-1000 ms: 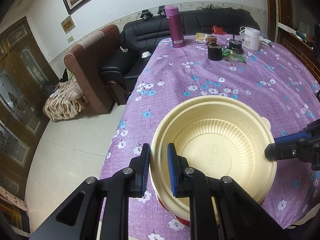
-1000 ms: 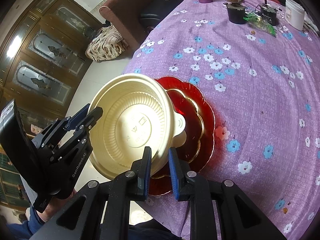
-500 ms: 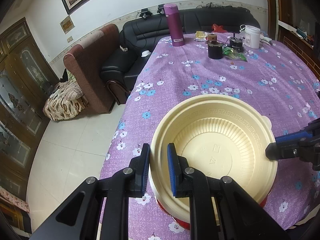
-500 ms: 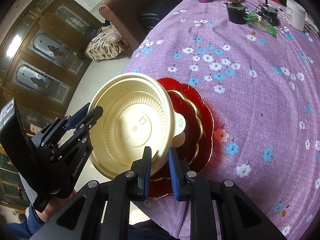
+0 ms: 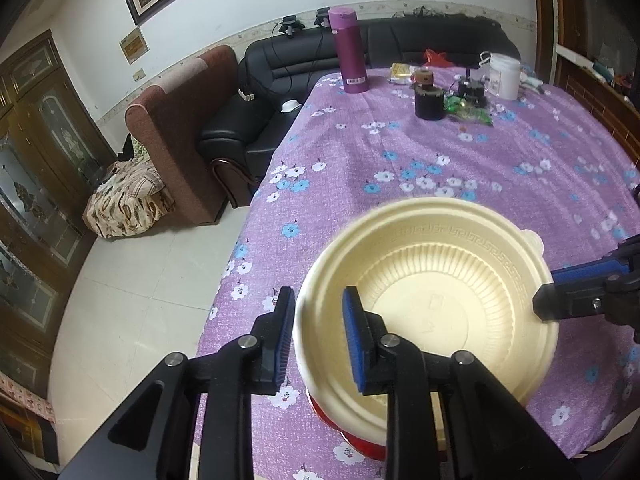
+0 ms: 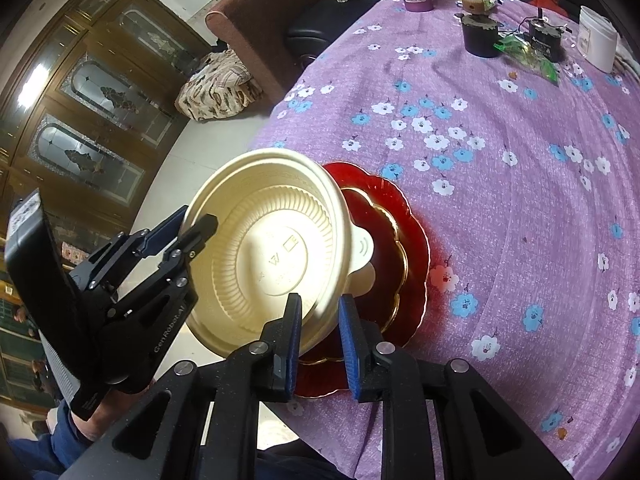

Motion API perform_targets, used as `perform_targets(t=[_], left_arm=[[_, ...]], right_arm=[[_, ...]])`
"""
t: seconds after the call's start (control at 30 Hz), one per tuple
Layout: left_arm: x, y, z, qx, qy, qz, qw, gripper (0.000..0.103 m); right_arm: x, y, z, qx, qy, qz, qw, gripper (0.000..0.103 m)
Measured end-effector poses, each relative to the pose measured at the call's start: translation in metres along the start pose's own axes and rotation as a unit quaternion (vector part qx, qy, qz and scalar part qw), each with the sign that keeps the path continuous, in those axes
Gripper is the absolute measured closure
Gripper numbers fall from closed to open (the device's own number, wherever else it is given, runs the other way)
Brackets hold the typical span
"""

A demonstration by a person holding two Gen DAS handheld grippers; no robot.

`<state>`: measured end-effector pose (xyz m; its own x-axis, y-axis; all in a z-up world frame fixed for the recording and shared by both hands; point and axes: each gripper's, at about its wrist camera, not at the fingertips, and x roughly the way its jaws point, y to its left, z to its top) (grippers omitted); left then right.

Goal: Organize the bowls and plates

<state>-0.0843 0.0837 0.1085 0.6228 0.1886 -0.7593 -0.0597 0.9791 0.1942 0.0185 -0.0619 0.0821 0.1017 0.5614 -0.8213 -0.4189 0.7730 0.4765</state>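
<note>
A cream plastic bowl (image 5: 432, 312) is held over a stack of red gold-rimmed plates (image 6: 404, 236) at the near left edge of the table. My left gripper (image 5: 316, 336) is shut on the bowl's near rim. My right gripper (image 6: 318, 336) is shut on the bowl's opposite rim; its fingers (image 5: 576, 296) show at the right of the left wrist view. In the right wrist view the bowl (image 6: 272, 256) tilts up to the left, and a second cream bowl's tab (image 6: 362, 246) shows beneath it. The plates are mostly hidden in the left wrist view (image 5: 352, 436).
The table has a purple flowered cloth (image 5: 440, 152). At its far end stand a magenta flask (image 5: 352, 56), a black pot (image 5: 429, 102), a white jar (image 5: 503, 76) and small items. A black sofa (image 5: 280, 92) and a brown armchair (image 5: 176, 136) stand to the left.
The bowl, held by both grippers, has shifted slightly; both grips are unchanged.
</note>
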Motion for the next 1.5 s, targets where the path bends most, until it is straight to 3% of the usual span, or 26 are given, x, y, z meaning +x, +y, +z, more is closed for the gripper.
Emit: perform_targets(t=[0.07, 0.3, 0.4, 0.5, 0.63, 0.77, 0.9, 1.03, 1.2, 1.33, 1.4, 1.5], left_arm=[[-0.005, 0.004, 0.002, -0.009, -0.002, -0.010, 0.9999, 0.061], [-0.029, 0.053, 0.003, -0.083, -0.009, -0.077, 0.9935, 0.061], [-0.022, 0.087, -0.004, -0.131, 0.013, -0.119, 0.9841, 0.061], [0.000, 0.112, -0.027, -0.173, 0.062, -0.179, 0.9666, 0.061], [0.016, 0.116, -0.054, -0.174, 0.097, -0.210, 0.9570, 0.063], [0.020, 0.108, -0.072, -0.146, 0.118, -0.240, 0.9525, 0.072], [0.030, 0.105, -0.080, -0.145, 0.130, -0.249, 0.9487, 0.076], [0.032, 0.106, -0.084, -0.134, 0.130, -0.240, 0.9527, 0.077], [0.036, 0.099, -0.079, -0.116, 0.118, -0.220, 0.9614, 0.083], [0.042, 0.091, -0.076, -0.103, 0.110, -0.219, 0.9640, 0.094], [0.044, 0.085, -0.071, -0.095, 0.103, -0.209, 0.9679, 0.094], [0.047, 0.078, -0.067, -0.080, 0.094, -0.195, 0.9731, 0.095]], right_arm=[[-0.004, 0.001, -0.001, -0.002, -0.006, 0.001, 1.000, 0.081], [-0.037, -0.004, -0.004, 0.009, -0.063, 0.016, 0.998, 0.081], [-0.039, -0.016, -0.007, 0.027, -0.067, 0.010, 0.997, 0.081], [-0.035, -0.031, -0.011, 0.046, -0.062, -0.002, 0.997, 0.081], [-0.026, -0.046, -0.019, 0.061, -0.049, -0.018, 0.997, 0.081], [-0.013, -0.055, -0.025, 0.066, -0.035, -0.028, 0.997, 0.081], [-0.002, -0.057, -0.027, 0.066, -0.026, -0.032, 0.997, 0.081], [0.009, -0.061, -0.027, 0.071, -0.019, -0.034, 0.997, 0.081], [0.020, -0.061, -0.025, 0.071, -0.015, -0.037, 0.997, 0.081], [0.028, -0.061, -0.023, 0.069, -0.016, -0.035, 0.997, 0.081], [0.034, -0.062, -0.021, 0.068, -0.016, -0.041, 0.997, 0.081], [0.040, -0.061, -0.020, 0.065, -0.015, -0.043, 0.997, 0.092]])
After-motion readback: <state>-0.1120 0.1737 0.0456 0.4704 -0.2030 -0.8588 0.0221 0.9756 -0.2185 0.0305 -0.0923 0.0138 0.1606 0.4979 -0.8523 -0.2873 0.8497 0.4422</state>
